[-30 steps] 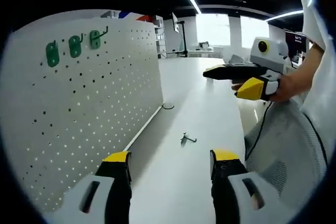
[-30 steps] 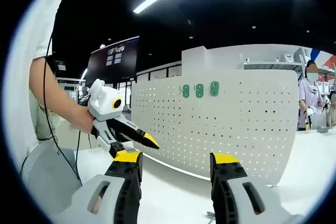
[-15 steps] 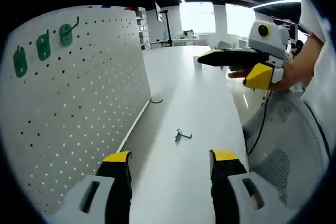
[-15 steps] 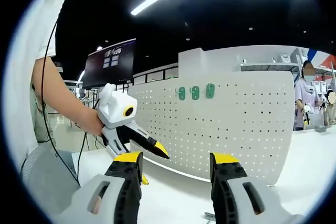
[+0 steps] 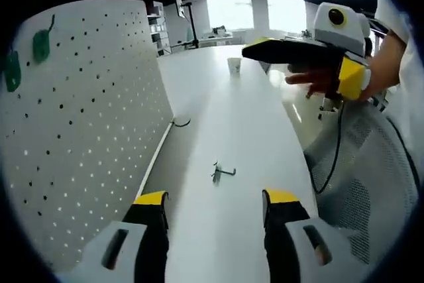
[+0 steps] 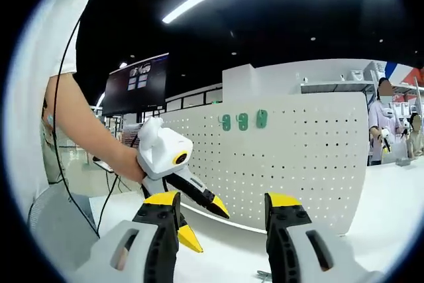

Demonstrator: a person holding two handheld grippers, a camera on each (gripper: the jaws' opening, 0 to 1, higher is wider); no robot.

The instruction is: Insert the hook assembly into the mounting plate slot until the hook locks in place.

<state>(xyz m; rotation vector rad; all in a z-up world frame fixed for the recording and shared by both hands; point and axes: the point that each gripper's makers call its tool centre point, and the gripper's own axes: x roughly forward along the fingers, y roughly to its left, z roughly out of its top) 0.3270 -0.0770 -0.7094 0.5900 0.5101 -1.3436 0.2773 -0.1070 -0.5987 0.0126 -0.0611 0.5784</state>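
Hook lies loose mid-desk, near the pegboard base. Left tongs have dipped toward it over the last second, released, empty. Right tongs hover released. Pickup looks next.

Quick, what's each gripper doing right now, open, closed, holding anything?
Left gripper: open, holding nothing, above the table with the loose hook ahead.
Right gripper: open, holding nothing, facing the pegboard.

White dotted pegboard, green hooks, yellow-tipped tongs.
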